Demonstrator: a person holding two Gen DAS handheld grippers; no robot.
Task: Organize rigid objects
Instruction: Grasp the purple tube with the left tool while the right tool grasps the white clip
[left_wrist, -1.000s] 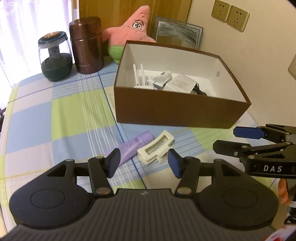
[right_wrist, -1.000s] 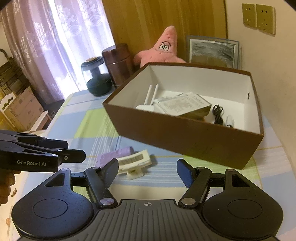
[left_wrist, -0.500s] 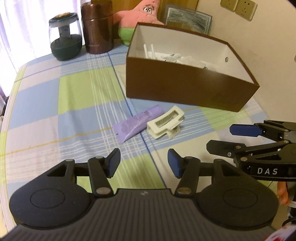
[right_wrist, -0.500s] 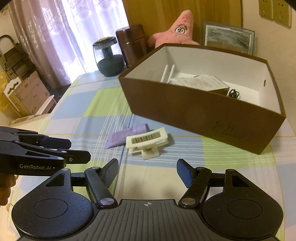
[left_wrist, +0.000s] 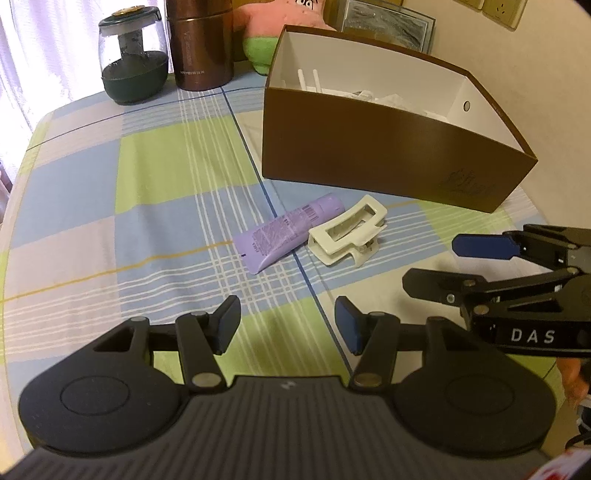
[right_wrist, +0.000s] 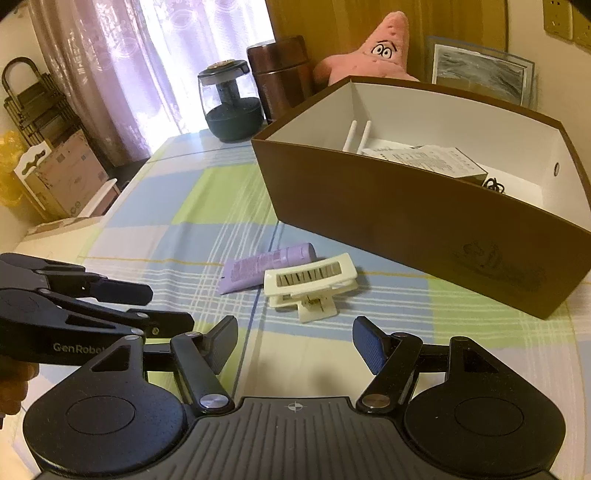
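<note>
Ahead of the left gripper (left_wrist: 286, 326), whose jaws stand spread and empty, a white hair claw (left_wrist: 347, 234) lies touching a purple tube (left_wrist: 286, 232), short of the brown box (left_wrist: 388, 147). The right gripper (right_wrist: 295, 341) is likewise spread and empty. Judging by this, the approach is under way; next comes lowering around one item. Checked cloth (left_wrist: 166, 177) covers the table; curtains (right_wrist: 129, 74) hang beyond.

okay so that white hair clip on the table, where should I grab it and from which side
Probably across the long rectangular frame of the hair clip, one pad on each long edge, coming down from above and from the near side. The right gripper is open and already faces it. The purple tube lies close along the far left, so go in clear of that.
</note>
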